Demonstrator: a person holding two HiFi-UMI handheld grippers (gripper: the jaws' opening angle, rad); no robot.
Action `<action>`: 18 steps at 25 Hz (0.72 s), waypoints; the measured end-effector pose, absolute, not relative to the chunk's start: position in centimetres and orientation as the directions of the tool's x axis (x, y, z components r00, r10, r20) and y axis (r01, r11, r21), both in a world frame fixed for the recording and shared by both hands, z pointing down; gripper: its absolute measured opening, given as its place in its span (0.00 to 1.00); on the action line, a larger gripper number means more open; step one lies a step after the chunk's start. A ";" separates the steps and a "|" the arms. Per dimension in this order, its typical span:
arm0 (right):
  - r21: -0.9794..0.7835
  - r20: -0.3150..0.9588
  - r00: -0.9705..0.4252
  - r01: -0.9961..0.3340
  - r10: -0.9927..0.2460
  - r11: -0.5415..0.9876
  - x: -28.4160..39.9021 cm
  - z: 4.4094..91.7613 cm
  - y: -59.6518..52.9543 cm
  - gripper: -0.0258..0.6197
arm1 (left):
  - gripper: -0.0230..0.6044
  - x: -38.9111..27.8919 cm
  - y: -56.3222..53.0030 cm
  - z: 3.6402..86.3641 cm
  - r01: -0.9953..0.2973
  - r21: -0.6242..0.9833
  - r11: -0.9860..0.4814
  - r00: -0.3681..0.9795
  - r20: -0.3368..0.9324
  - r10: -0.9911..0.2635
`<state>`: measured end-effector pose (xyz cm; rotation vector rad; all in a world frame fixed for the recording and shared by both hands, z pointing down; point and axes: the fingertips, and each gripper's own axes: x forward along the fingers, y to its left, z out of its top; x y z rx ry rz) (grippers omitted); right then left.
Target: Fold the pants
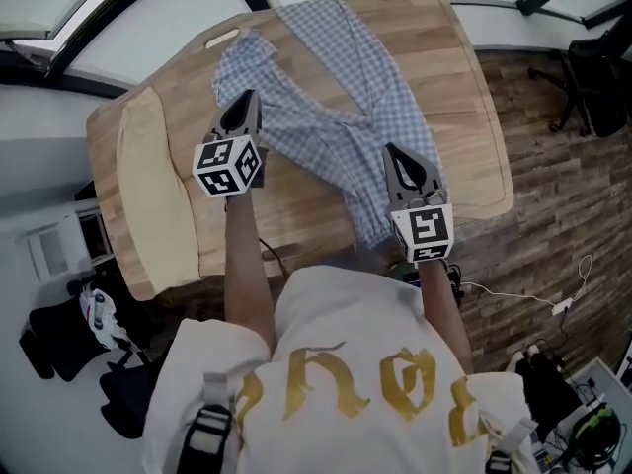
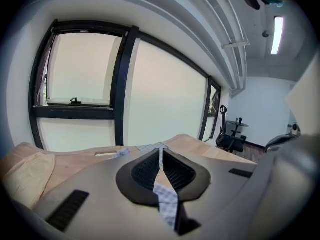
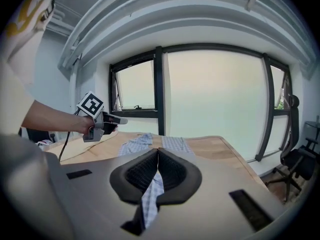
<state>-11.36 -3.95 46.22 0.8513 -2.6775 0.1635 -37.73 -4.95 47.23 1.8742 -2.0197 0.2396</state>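
Blue-and-white checked pants (image 1: 341, 97) lie spread on the wooden table (image 1: 464, 87), one leg running to the far edge, the waist end near me. My left gripper (image 1: 244, 117) is shut on the pants' left near corner; checked cloth (image 2: 165, 199) shows pinched between its black pads. My right gripper (image 1: 403, 171) is shut on the pants' right near corner, with a strip of cloth (image 3: 150, 196) between its pads. In the right gripper view the left gripper (image 3: 102, 124) is held over the table beside the pants (image 3: 150, 143).
A cream cushion (image 1: 148, 186) lies along the table's left end. The table has a handle slot (image 1: 222, 38) at the far left. An office chair (image 1: 592, 77) stands on the wood floor at right. Cables and gear lie on the floor near my feet.
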 end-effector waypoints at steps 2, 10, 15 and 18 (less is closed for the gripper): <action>-0.018 0.353 -0.749 -0.604 -0.560 0.797 -11.0 47.3 -4.1 0.08 | 0.11 -38.6 -5.9 48.3 -0.989 0.113 0.094 -0.042 0.391 -0.919; -0.025 0.435 -0.695 -0.645 -0.572 0.764 -11.2 49.8 -1.8 0.08 | 0.11 -40.7 -7.3 51.6 -0.987 0.140 0.084 -0.015 0.435 -0.901; -0.034 0.475 -0.690 -0.634 -0.546 0.773 -12.8 50.7 -1.3 0.08 | 0.11 -40.5 -7.7 53.8 -0.991 0.131 0.027 0.043 0.499 -0.866; -0.072 0.504 -0.712 -0.599 -0.489 0.797 -13.8 51.6 0.0 0.08 | 0.11 -41.1 -7.6 54.5 -0.992 0.126 0.018 0.049 0.510 -0.859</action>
